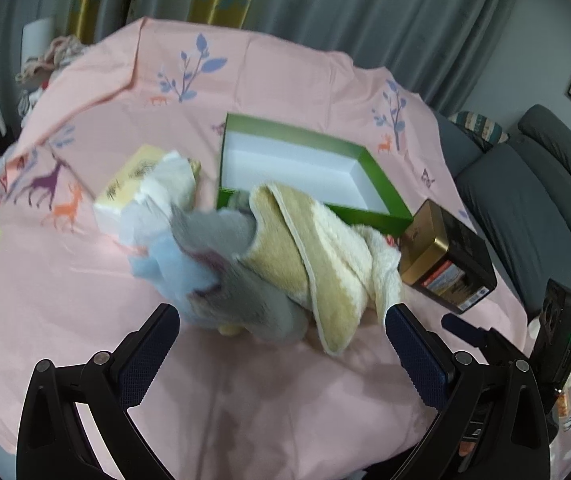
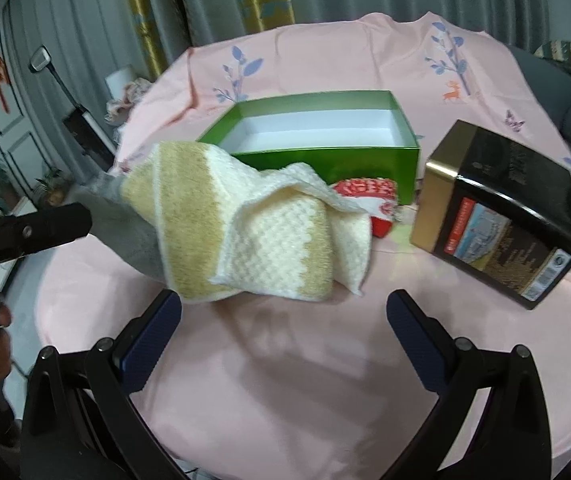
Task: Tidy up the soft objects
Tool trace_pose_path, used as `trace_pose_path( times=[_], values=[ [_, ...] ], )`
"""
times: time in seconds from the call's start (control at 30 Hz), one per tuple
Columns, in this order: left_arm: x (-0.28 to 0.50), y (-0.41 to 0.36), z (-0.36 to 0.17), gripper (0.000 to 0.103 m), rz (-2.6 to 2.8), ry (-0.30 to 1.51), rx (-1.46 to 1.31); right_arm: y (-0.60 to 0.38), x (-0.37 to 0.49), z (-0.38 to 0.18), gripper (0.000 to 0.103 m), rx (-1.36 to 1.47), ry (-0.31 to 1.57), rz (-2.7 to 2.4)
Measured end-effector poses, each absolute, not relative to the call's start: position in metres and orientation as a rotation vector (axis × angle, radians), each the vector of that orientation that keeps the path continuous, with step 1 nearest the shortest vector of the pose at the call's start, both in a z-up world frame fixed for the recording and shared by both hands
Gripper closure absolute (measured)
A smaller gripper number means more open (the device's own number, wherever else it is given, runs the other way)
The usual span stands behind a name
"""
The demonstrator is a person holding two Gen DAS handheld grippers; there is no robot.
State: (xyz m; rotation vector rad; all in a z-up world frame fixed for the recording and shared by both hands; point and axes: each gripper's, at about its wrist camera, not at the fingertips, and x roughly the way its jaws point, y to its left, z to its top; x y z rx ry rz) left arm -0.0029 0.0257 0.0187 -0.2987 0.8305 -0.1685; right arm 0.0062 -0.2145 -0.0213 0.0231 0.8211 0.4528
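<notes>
Left wrist view: left hand-held gripper jaws spread wide, empty. Cream-and-tan waffle-weave towel heaped with grey cloth just near of the open green cardboard box.

Right wrist view: right hand-held gripper also agape, empty. Towel looks light, limp, non-slip; pinch a bunched fold, not an edge.

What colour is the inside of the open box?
White inside, green outside; the right wrist view shows it best.

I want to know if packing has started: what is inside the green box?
The green box shows only its bare white floor and walls in both views. Its near corner is hidden behind the towel, so that part of the floor cannot be seen.
</notes>
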Motion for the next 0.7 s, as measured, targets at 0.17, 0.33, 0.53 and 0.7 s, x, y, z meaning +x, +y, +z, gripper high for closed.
trace_pose_path(
  times=[0.17,0.33,0.53,0.7],
  values=[
    [0.002,0.037,0.028,0.0,-0.205,0.785,-0.302,-0.216,0.007,-0.022,0.001,0.063,0.803,0.494],
    [0.029,0.032,0.052,0.0,-0.271,0.739,-0.235,-0.216,0.014,-0.022,0.001,0.092,0.8,0.52],
    [0.074,0.018,0.047,0.0,-0.298,0.823,-0.197,-0.217,0.029,-0.029,0.001,0.125,0.812,0.523],
    [0.105,0.01,0.023,0.0,-0.321,0.957,-0.215,-0.219,0.043,-0.039,0.001,0.169,0.843,0.536]
  ],
)
